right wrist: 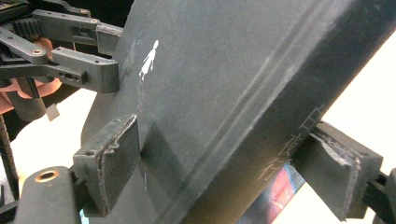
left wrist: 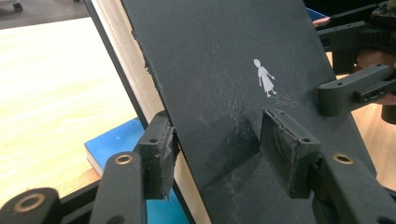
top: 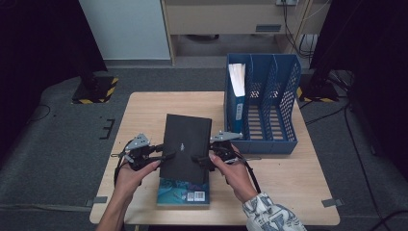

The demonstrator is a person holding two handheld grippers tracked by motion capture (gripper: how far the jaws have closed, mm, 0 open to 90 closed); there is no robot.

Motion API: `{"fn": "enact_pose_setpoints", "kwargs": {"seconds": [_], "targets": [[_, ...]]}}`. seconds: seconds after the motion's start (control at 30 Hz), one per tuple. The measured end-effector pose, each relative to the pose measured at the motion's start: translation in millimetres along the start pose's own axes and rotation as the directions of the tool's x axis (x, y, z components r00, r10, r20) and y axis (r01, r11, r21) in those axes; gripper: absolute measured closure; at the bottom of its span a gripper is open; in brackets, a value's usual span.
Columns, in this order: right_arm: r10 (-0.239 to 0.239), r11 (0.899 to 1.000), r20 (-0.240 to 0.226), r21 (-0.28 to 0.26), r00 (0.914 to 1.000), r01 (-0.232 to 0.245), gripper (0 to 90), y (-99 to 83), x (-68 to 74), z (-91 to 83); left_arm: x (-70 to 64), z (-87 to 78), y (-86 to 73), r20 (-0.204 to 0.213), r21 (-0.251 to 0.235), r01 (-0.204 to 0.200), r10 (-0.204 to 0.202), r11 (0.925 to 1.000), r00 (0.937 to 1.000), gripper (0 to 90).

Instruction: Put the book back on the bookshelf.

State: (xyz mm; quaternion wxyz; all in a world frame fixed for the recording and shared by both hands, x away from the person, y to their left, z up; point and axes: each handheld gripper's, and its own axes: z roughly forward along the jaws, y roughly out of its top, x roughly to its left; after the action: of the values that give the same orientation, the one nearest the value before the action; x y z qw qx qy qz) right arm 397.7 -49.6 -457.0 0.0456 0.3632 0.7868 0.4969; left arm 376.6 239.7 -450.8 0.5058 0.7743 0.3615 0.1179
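Note:
A black book (top: 185, 147) with a small white figure on its cover is held tilted above the table, between both grippers. My left gripper (top: 163, 153) is shut on its left edge, one pad on the cover (left wrist: 287, 154) and one on the page side (left wrist: 159, 158). My right gripper (top: 198, 159) is shut on its spine edge, pads (right wrist: 112, 158) on cover and back. Under it lies a blue book (top: 184, 194) flat on the table, with a barcode toward the front edge. In the left gripper view the black book (left wrist: 224, 93) fills the middle, and the blue book (left wrist: 116, 144) shows below.
A blue three-slot file rack (top: 262, 103) stands at the back right of the wooden table (top: 159, 106), with a blue binder and white papers (top: 237, 86) in its left slot. Black stands and cables lie on the floor around the table.

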Motion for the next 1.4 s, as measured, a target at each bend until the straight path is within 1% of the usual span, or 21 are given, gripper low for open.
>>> {"fn": "enact_pose_setpoints", "kwargs": {"seconds": [0.2,0.43,0.6,0.77,0.9,1.0,1.07,1.23,1.37,1.4], "targets": [[-0.003,1.0,0.0,-0.009,1.0,0.003,17.8,0.0,0.7,-0.5,-1.5,-0.7,0.9,-0.011,0.005,-0.007,0.007,1.0,0.9999,46.5],[-0.025,0.999,0.006,-0.02,0.9997,0.025,20.8,2.3,2.7,-3.2,-2.6,-2.5,3.3,-0.027,0.014,-0.018,0.019,0.9997,0.9995,46.4],[-0.039,0.999,-0.008,-0.038,0.9992,0.039,22.6,3.6,3.9,-6.3,-3.5,-4.8,2.9,-0.028,0.018,-0.028,0.028,0.9995,0.9992,46.4],[-0.053,0.998,-0.012,-0.037,0.9985,0.053,23.0,8.3,6.6,-6.4,-4.9,-5.3,5.1,-0.028,0.021,-0.042,0.043,0.9989,0.9987,46.4],[-0.069,0.997,0.013,-0.03,0.9976,0.069,23.4,14.3,9.6,-6.0,-4.4,-4.5,5.6,-0.034,0.018,-0.036,0.037,0.9992,0.9988,46.5],[-0.079,0.997,0.023,-0.017,0.9966,0.079,23.2,17.9,10.3,-4.7,-4.5,-5.0,5.4,-0.041,0.015,-0.032,0.032,0.9994,0.9986,46.7],[-0.079,0.997,0.028,-0.012,0.9965,0.079,22.7,19.8,10.5,-3.4,-4.9,-5.1,5.8,-0.051,0.015,-0.032,0.033,0.9994,0.9982,46.8],[-0.096,0.995,0.041,-0.027,0.9945,0.098,22.7,25.0,8.9,0.1,-2.4,-4.0,9.8,-0.075,0.011,-0.039,0.04,0.9992,0.9964,48.6],[-0.114,0.992,0.067,-0.043,0.9912,0.117,23.0,32.0,5.4,4.4,-1.5,-0.8,16.4,-0.12,0.008,-0.065,0.066,0.9978,0.9906,50.8],[-0.123,0.991,0.076,-0.045,0.9896,0.126,23.0,33.9,4.5,5.3,-0.6,-0.2,17.7,-0.127,0.006,-0.066,0.066,0.9978,0.9897,52.1]]}}
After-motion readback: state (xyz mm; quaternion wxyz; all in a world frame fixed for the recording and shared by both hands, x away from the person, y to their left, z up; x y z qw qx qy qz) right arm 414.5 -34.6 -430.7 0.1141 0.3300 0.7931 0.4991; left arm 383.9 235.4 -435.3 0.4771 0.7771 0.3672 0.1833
